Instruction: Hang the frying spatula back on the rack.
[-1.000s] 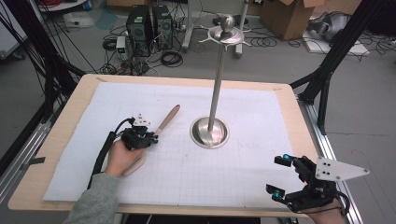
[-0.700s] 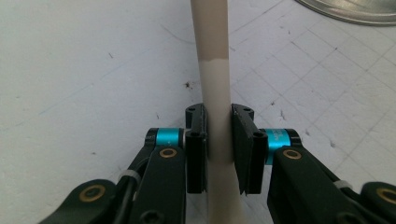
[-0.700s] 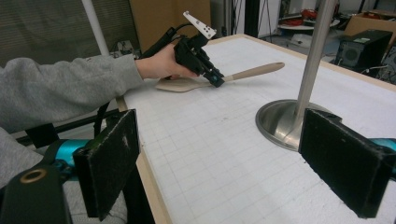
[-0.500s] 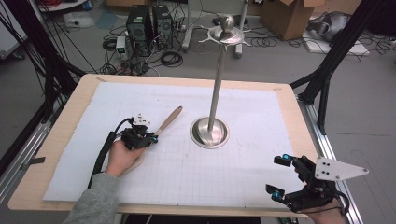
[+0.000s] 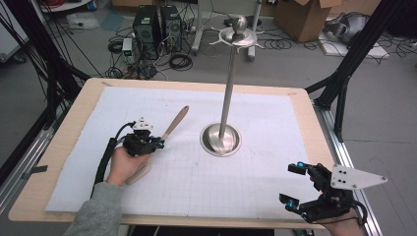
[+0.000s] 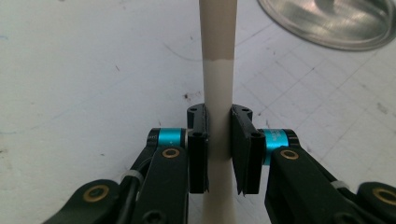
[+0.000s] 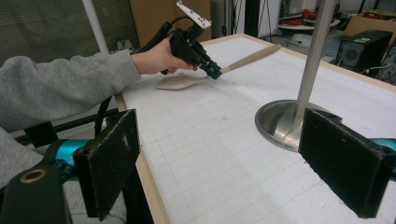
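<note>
The left gripper (image 6: 218,140) is clenched on the handle of a pale beige wooden spatula (image 5: 173,124), whose flat blade lies half hidden under the person's left hand (image 5: 124,165). The handle points ahead of the jaws towards a tall steel stand (image 5: 222,140). The right gripper (image 5: 301,188) rests released at the near table edge, jaws wide. White gridded sheet (image 5: 246,182) covers the wooden table (image 5: 64,132); cables and boxes clutter the floor beyond.

Left gripper (image 5: 156,143) low over the table's left half, jaws nearly together, clamped; grey-sleeved left hand (image 5: 125,164) behind it. Right gripper (image 5: 294,185) at the near right corner, jaws wide apart.
</note>
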A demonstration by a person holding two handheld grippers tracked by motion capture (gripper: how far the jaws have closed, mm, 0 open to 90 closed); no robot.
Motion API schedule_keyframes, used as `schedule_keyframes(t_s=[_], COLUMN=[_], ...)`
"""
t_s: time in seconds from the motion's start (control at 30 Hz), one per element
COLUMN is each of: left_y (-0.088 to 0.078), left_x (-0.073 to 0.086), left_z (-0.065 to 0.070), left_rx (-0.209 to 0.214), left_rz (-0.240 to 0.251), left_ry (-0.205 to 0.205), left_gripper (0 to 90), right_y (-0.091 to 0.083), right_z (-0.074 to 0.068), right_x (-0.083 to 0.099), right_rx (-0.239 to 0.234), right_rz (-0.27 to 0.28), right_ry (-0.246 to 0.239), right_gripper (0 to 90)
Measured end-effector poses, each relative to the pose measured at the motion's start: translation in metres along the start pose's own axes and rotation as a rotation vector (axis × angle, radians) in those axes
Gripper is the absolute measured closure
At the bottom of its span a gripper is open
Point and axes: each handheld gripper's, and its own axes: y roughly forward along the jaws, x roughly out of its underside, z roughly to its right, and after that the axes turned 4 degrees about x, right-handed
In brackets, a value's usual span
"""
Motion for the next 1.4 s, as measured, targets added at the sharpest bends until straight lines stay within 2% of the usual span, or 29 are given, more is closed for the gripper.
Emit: schedule_keyframes(t_s=[0.17, 0.4, 0.57, 0.8, 1.2, 1.4], left_y=[-0.008, -0.016, -0.026, -0.041, -0.058, -0.067], left_x=[-0.001, -0.003, -0.005, -0.005, -0.007, -0.011], left_z=[-0.001, 0.004, 0.007, 0.005, 0.009, 0.015], left_rx=[0.019, 0.028, 0.023, 0.034, 0.036, 0.05], left_rz=[0.023, 0.04, 0.084, 0.134, 0.172, 0.197], left_ry=[-0.009, 0.009, 0.003, -0.01, 0.003, 0.025], left_gripper=[77.6, 77.6, 77.6, 77.7, 77.7, 77.7], right_y=[0.003, 0.008, 0.012, 0.017, 0.026, 0.031], right_z=[0.001, 0.003, 0.005, 0.007, 0.01, 0.012], right_x=[-0.001, -0.003, -0.004, -0.006, -0.009, -0.009], right_rx=[-0.006, -0.018, -0.028, -0.045, -0.068, -0.077], right_rz=[-0.005, -0.007, -0.001, -0.006, -0.009, -0.01], right_ry=[-0.001, 0.0, -0.013, -0.008, -0.013, -0.02], right_gripper=[11.7, 11.7, 11.7, 11.7, 11.7, 11.7])
